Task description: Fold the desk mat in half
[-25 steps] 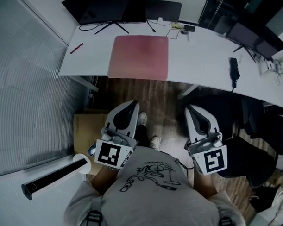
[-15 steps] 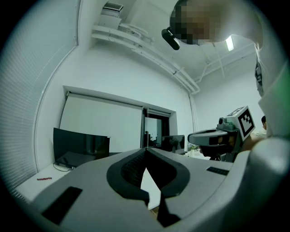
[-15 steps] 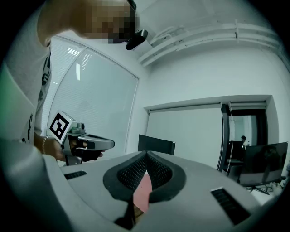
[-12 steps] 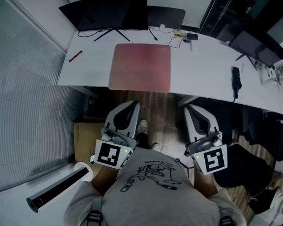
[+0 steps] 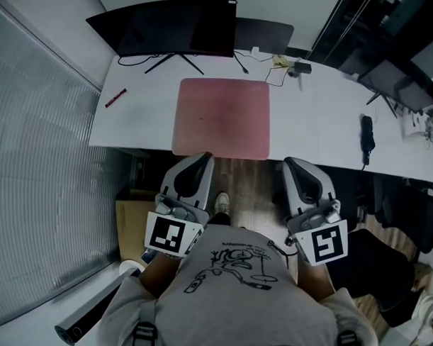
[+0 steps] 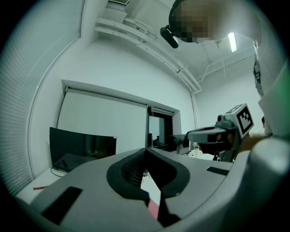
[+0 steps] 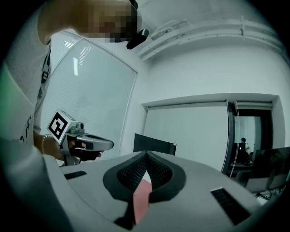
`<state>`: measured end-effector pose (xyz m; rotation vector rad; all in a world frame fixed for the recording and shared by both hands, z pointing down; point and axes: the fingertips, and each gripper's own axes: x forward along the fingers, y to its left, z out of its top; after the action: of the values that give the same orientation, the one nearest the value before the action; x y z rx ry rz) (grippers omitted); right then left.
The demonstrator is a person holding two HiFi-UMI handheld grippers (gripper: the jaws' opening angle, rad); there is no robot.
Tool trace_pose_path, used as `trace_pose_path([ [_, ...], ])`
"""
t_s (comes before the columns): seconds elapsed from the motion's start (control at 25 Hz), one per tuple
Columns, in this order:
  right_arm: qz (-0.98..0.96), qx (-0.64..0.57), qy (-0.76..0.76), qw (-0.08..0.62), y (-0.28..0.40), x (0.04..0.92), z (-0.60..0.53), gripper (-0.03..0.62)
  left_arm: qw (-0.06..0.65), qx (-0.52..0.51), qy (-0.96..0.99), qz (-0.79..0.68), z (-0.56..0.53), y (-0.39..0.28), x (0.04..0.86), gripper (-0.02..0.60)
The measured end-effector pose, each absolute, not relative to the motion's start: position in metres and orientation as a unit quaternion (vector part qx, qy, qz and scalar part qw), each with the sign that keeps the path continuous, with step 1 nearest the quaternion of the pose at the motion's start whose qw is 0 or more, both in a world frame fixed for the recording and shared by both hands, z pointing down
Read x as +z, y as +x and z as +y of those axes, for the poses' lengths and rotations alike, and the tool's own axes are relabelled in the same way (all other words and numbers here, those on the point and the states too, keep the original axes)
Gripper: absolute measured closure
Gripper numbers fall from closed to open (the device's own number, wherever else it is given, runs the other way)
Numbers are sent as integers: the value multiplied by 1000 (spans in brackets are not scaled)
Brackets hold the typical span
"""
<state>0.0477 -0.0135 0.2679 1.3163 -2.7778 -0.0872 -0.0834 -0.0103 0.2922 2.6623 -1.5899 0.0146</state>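
Note:
The pink desk mat (image 5: 222,119) lies flat and unfolded on the white desk (image 5: 307,119), its near edge at the desk's front. My left gripper (image 5: 195,162) and right gripper (image 5: 295,164) are held side by side close to my chest, below and short of the desk's front edge. Both point toward the mat without touching it. In the left gripper view the left gripper (image 6: 146,149) has its jaws touching at the tips with nothing between them. The right gripper (image 7: 146,154) is the same in its own view, with a strip of the mat (image 7: 141,199) showing beyond it.
A black monitor (image 5: 165,27) and a second dark screen (image 5: 265,34) stand behind the mat. A red pen (image 5: 115,98) lies at the desk's left, cables with an adapter (image 5: 298,68) at the back, a black device (image 5: 368,136) at the right. A glass wall runs along the left; a cardboard box (image 5: 129,214) sits under the desk.
The desk and mat have come nearer and lower in the head view as I stepped closer. Both grippers stay shut in front of my chest.

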Motion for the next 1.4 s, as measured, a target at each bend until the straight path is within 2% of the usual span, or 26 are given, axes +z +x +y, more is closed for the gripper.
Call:
trace_pose_path([
  [0.64,-895,-33,443,49,-23,280,-92,585,60,41,858,-508,-98,-162,358,557],
  [0.84,-893,-35,446,53,-30,282,-104,585,125,56,854,-503,-110,-178,410,522],
  [1.12,-894,-42,442,56,-36,285,-112,585,155,95,827,-532,-124,-204,481,505],
  [1.4,-896,-43,438,57,-36,288,-115,585,225,130,778,-572,-132,-244,589,479],
])
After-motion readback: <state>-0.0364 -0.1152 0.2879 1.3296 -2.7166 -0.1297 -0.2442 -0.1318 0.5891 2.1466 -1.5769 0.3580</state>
